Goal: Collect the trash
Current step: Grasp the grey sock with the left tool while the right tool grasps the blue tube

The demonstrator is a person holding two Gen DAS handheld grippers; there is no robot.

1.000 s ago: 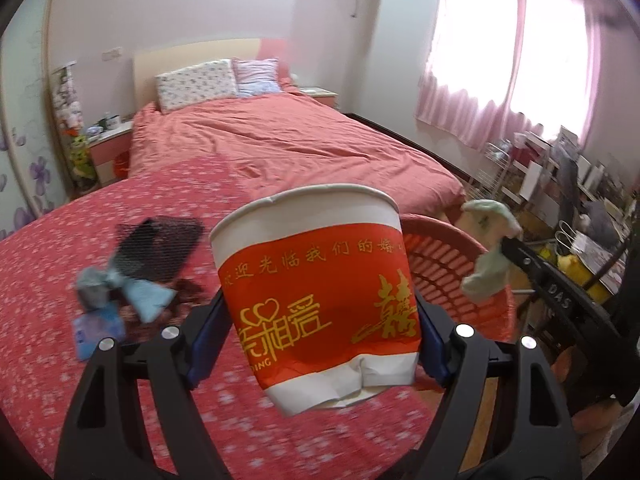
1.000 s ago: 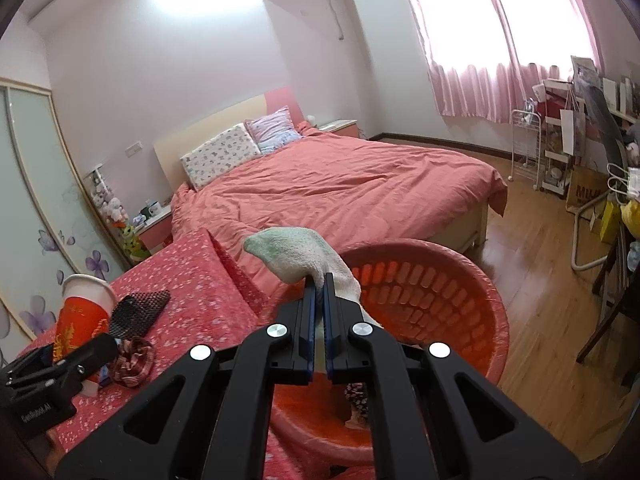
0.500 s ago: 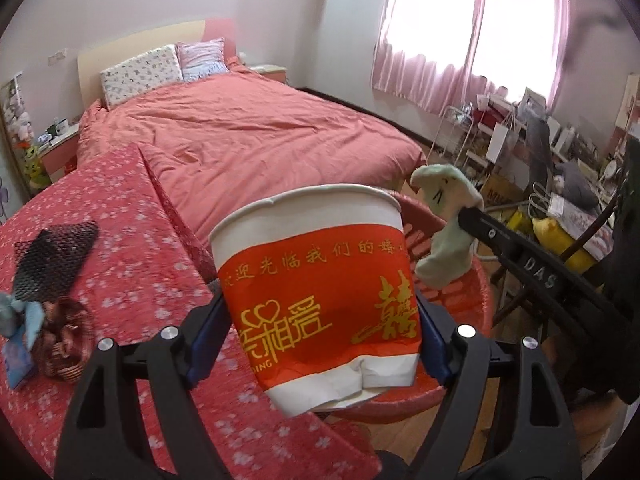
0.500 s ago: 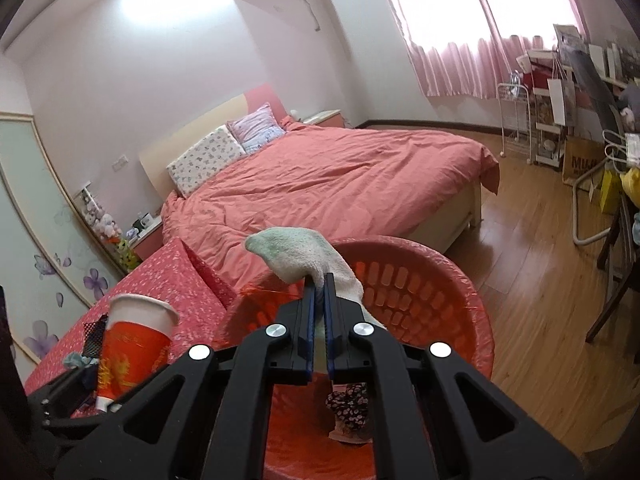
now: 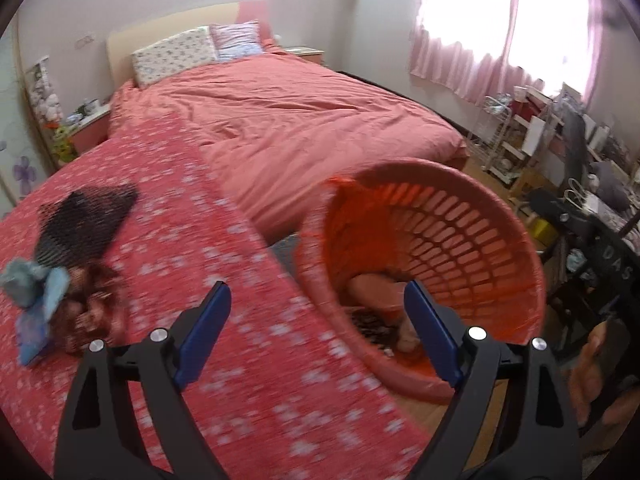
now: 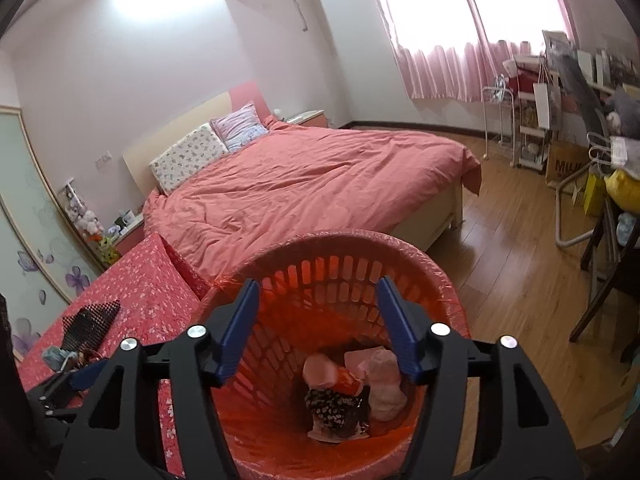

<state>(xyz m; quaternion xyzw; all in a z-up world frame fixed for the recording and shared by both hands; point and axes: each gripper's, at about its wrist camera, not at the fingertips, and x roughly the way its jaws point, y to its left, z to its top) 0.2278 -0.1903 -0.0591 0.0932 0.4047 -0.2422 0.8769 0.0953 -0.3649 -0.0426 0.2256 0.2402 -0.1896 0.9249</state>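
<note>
Two tools stand empty, jaws opening: right tool (image 6: 316, 320) over the basket (image 6: 440, 276), left tool (image 5: 316, 332) straddling the counter (image 5: 248, 360) edge and basket rim. Dropped trash lies at the basket bottom, cup (image 6: 332, 374) included. Next, steer left toward the mesh (image 5: 86, 220) and blue scrap (image 5: 36, 284) on the counter, jaws kept wide, taking one piece per trip.

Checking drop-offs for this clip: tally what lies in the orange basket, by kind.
Paper cup, red and white, on its side: 1
Pale cloth: 1
Dark patterned item: 1
Total: 3 inside the orange basket; anything under them is hidden.
</note>
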